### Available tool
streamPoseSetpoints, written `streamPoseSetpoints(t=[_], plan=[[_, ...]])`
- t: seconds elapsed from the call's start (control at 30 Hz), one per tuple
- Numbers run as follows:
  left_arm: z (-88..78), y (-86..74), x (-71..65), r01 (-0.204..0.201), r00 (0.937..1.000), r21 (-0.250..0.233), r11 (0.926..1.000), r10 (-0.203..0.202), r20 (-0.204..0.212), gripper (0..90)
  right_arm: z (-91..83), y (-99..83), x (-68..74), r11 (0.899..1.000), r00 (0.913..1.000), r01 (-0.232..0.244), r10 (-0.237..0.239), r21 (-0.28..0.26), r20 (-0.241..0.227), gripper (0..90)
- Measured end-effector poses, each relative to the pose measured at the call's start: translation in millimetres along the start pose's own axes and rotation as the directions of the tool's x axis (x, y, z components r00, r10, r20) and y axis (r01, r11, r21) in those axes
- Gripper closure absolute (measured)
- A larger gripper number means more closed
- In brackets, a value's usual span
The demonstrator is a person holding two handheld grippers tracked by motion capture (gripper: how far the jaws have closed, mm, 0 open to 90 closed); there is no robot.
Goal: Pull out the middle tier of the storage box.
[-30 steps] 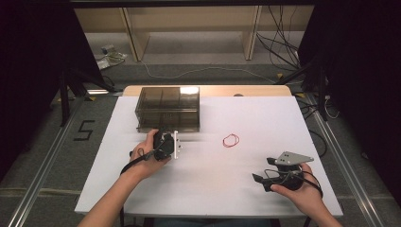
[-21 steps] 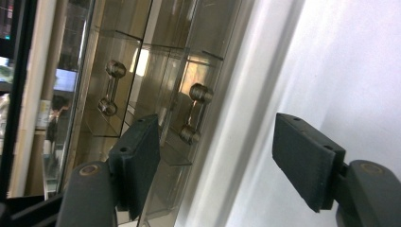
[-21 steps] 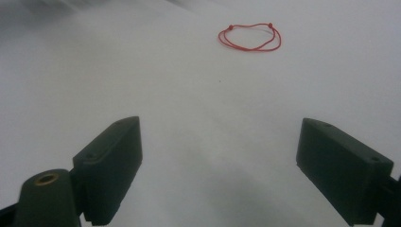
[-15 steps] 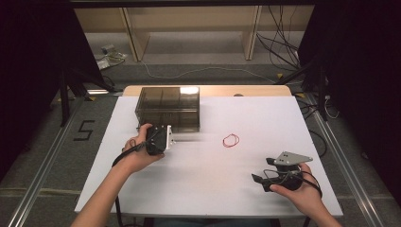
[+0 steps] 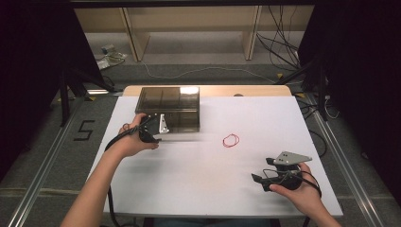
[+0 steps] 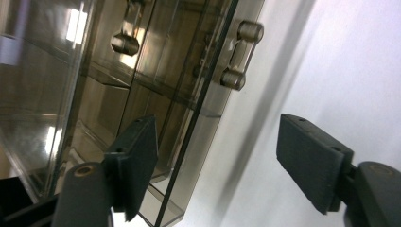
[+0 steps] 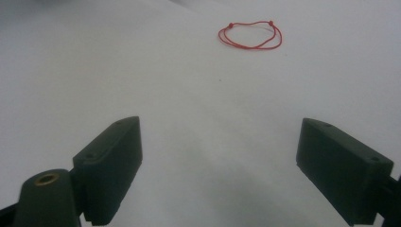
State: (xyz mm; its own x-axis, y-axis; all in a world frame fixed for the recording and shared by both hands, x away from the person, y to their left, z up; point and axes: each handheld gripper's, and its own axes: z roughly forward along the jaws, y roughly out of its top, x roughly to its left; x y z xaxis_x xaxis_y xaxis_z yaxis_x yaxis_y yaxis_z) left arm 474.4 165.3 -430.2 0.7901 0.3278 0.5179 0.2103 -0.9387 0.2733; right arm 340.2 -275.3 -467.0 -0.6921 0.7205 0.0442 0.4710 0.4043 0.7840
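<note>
A: What is the left gripper [image 5: 152, 128] doing?

B: It is hovering at the front left corner of the smoky, see-through plastic drawer box [image 5: 169, 108], which is sitting toward the far left of the white tabletop [image 5: 198, 179]. In the left gripper view its jaws are standing wide apart with the box's front edge [image 6: 189, 137] showing between them; the pads are not pressing on anything, so it is released. The jaws have just been narrowing a touch, yet nothing is being pinched.

A: Anything on the box front?

B: Two small clear handle knobs [image 6: 241, 56] are sticking out of it, beyond the jaws.

A: And the right gripper [image 5: 261, 178]?

B: It is resting low near the front right of the table in the person's right hand [image 5: 300, 191]. Its jaws are gaping too, holding nothing, with bare table between them.

A: What is lying ahead of it?

B: A thin red string loop [image 7: 250, 34] is lying flat on the table, well apart from the jaws and well right of the box.
</note>
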Motion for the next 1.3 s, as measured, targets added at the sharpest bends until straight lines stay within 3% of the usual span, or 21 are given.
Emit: streamPoseSetpoints(t=[0.2,0.37,0.53,0.8,0.87,0.97,1.03,1.3], plan=[[2.0,-3.9,17.1,-0.023,0.9987,0.028,0.9993,0.022,0.046,41.6,-0.2,-0.4,-0.2,1.000,1.0000,-0.003,0.003,0.001,0.001,15.8],[4.3,-5.6,27.9,-0.057,0.9922,0.058,0.9967,0.050,0.114,49.0,0.2,-0.1,0.1,1.000,1.0000,0.001,-0.001,0.002,-0.001,15.8],[7.5,-5.2,35.8,-0.087,0.9802,0.055,0.9947,0.076,0.183,56.2,0.2,-0.3,0.0,1.000,1.0000,-0.001,0.001,0.004,-0.001,15.9],[16.1,-1.3,41.9,-0.141,0.9610,0.076,0.9871,0.118,0.250,62.7,0.0,-0.5,0.0,1.000,1.0000,-0.004,0.004,0.006,-0.001,15.8],[17.1,-0.7,43.1,-0.158,0.9547,0.076,0.9844,0.133,0.266,65.0,0.0,-0.5,-0.2,1.000,1.0000,-0.004,0.004,0.009,-0.001,15.9],[18.4,1.1,44.8,-0.194,0.9398,0.094,0.9764,0.158,0.303,67.7,0.6,-0.8,-0.3,1.000,1.0000,-0.003,0.003,0.011,-0.003,15.8],[19.5,2.2,46.3,-0.202,0.9352,0.096,0.9746,0.163,0.314,70.1,0.7,-0.8,-0.1,1.000,1.0000,-0.002,0.002,0.014,-0.003,15.9],[22.4,2.6,52.2,-0.192,0.9303,0.099,0.9763,0.149,0.335,80.0,1.3,-1.0,0.0,1.000,1.0000,-0.007,0.007,0.016,-0.004,15.8]])
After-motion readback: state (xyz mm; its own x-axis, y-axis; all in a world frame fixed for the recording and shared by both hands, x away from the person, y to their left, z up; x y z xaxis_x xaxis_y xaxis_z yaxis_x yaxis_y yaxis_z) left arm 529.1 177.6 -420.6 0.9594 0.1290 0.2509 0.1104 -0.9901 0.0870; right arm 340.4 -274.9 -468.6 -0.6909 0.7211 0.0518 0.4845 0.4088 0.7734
